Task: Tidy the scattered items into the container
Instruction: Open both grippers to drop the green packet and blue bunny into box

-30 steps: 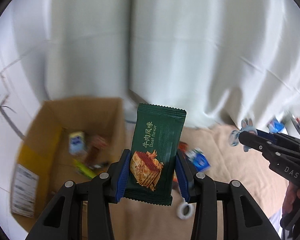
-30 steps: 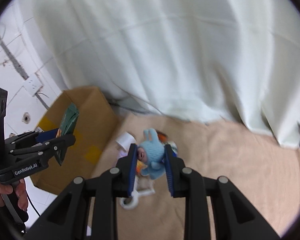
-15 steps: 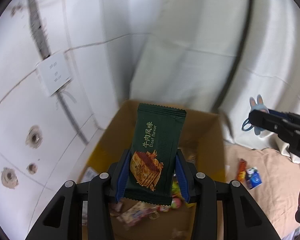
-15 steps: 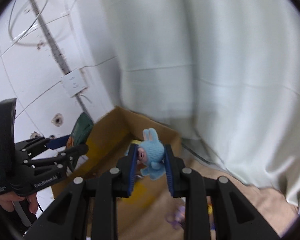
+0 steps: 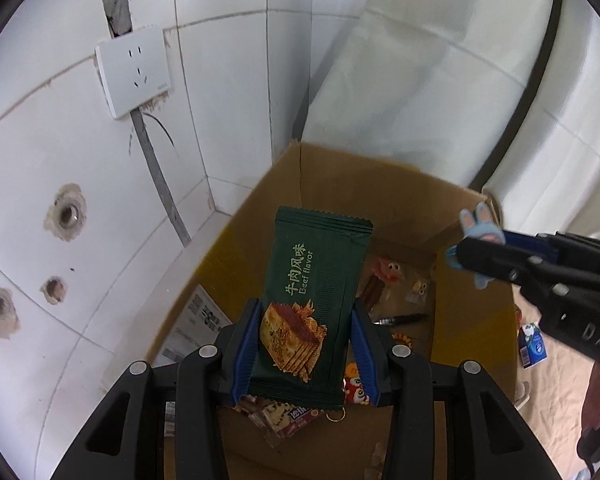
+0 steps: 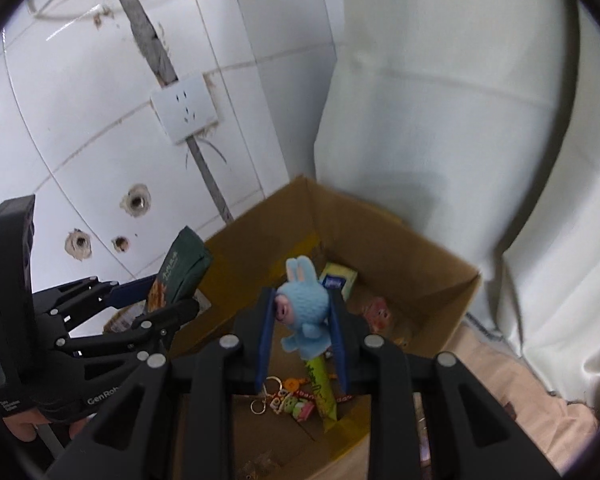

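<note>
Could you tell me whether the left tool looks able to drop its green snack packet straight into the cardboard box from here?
Probably yes: the left tool holds the green snack packet over the open cardboard box.

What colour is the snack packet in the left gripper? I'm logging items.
Dark green snack packet with a biscuit picture, clearest in the left wrist view.

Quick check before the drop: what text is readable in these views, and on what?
"牛肉风味" and "Beef flavor": green snack packet held in the left gripper.
"DAS": right gripper body.
"GenRob", cut off: left gripper body, right wrist view.
Cardboard box label and the packets inside it: too blurred to read.
</note>
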Available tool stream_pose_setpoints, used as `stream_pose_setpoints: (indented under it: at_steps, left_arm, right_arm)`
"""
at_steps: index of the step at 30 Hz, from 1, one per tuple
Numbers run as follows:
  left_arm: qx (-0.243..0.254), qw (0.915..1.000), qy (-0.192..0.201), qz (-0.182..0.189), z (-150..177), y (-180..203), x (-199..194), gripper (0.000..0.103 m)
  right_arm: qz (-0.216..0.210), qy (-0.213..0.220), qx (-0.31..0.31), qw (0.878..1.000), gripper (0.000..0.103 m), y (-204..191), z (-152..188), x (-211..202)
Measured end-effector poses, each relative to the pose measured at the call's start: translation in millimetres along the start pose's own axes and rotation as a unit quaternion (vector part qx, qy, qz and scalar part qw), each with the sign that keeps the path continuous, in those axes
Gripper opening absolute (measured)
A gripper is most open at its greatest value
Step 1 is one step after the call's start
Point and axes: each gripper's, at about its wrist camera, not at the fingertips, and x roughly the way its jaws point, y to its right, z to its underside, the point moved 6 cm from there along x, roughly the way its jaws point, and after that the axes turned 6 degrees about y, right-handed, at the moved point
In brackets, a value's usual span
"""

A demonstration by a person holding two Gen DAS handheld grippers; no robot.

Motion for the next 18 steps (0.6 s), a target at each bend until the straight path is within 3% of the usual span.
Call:
stream_pose_setpoints:
  at_steps: [10, 13, 14, 15, 16, 18]
  left_arm:
    - [-0.001, 0.9999, -0.017, 0.002, 12, 7, 12, 0.045]
    - [-0.006, 0.9996, -0.026, -0.008, 15, 6, 18, 0.050]
    - [-0.009, 0.9996, -0.025, -0.010, 14, 5, 19, 0.053]
    - [-0.011, 0.9996, -0.024, -0.007, 13, 4, 19, 0.066]
    - [-0.015, 0.9997, -0.019, -0.005, 12, 4, 18, 0.083]
    - [-0.018, 0.9996, -0.019, -0.005, 11, 4, 18, 0.092]
  right_arm:
    - [-0.010, -0.052, -0.007, 0.999, 0.030, -4, 35, 25]
    - [0.003, -0.053, -0.018, 0.998, 0.036, -6, 35, 23]
    - [0.007, -0.055, -0.021, 0.998, 0.044, -6, 35, 23]
    - [0.010, -0.055, -0.023, 0.998, 0.058, -6, 34, 22]
    - [0.016, -0.054, -0.027, 0.998, 0.065, -5, 33, 20]
    - [0.031, -0.048, -0.036, 0.998, 0.083, -3, 32, 16]
